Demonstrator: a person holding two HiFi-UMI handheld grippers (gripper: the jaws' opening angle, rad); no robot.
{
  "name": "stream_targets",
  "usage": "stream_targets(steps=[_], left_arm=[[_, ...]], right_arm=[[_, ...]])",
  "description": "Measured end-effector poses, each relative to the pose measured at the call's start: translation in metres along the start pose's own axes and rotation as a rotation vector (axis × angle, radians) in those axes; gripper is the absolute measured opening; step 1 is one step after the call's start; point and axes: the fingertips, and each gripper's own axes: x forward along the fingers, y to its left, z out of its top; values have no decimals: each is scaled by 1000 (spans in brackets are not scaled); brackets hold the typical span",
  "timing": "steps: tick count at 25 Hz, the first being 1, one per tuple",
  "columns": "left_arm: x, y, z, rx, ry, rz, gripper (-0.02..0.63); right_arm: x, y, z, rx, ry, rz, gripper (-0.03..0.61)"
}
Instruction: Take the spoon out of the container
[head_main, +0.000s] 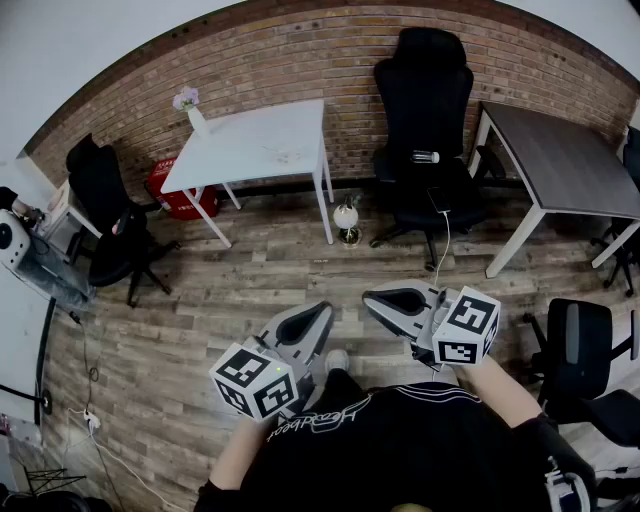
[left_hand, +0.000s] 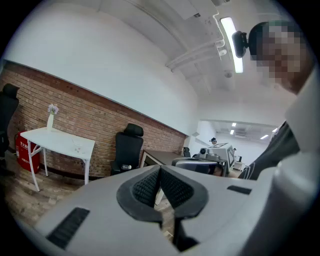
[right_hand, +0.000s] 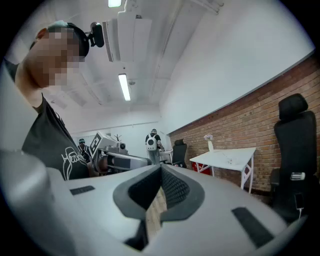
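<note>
Holding left claw (head_main: 320, 310) at 7 o'clock and right claw (head_main: 372, 297) at 5 o'clock in the head view, both low over the wood floor (head_main: 250, 290) and just in front of a black shirt (head_main: 400, 440). Keeping the two tips near each other, not touching. Pressing the left claw's jaws together, pads meeting, gripping nothing. Pressing the right claw's jaws together as well, nothing between them.

Facing a brick wall (head_main: 300, 50) at 12 o'clock. Seeing a white tabletop (head_main: 262, 140) at 11 o'clock, carrying a vase of flowers (head_main: 190, 105) at its far left corner. Seeing a black office chair (head_main: 425, 110) at 1 o'clock and a dark tabletop (head_main: 570, 160) at 2 o'clock, well apart from both claws. Seeing another black chair (head_main: 105, 205) at 9 o'clock.

Not finding the spoon or the container in any view, so not telling their place.
</note>
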Motion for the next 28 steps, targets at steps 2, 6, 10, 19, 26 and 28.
stream_targets(steps=[2, 6, 10, 19, 26, 28], left_arm=[[2, -5, -2, 4, 4, -2, 5], [6, -11, -5, 1, 8, -4, 5], [12, -18, -8, 1, 18, -16, 5], [18, 8, -9, 0, 25, -2, 5], [34, 70, -8, -12, 12, 7, 5], [43, 96, 2, -10, 10, 1, 5]], right_arm=[[-6, -1, 0, -1, -2, -5, -3], [-14, 1, -1, -1, -8, -9, -3], [-23, -1, -5, 3, -5, -22, -3], [-8, -25, -9, 22, -33, -34, -3], [36, -67, -13, -4, -29, -34, -3], [56, -87, -9, -7, -24, -37, -3]])
